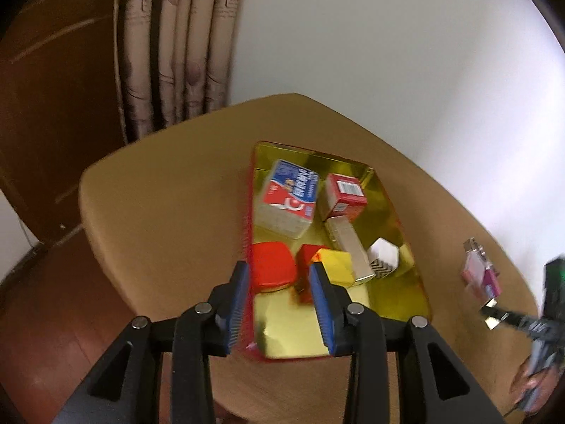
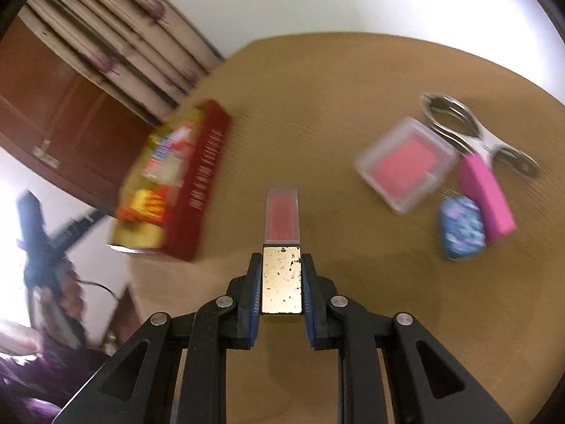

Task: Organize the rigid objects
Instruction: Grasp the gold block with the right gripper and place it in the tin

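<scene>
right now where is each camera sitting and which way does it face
Left wrist: rides the left tongs, open, looking down over the gold tray of small boxes; the right tongs show at its right edge.
Right wrist: rides the right tongs, shut on a lipstick, facing across the table.
Shared: tray, table, curtain, lipstick.

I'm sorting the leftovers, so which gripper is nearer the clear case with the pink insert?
Right. The right gripper, shut on the lipstick, is near the clear case; the left gripper hovers over the tray.
</scene>
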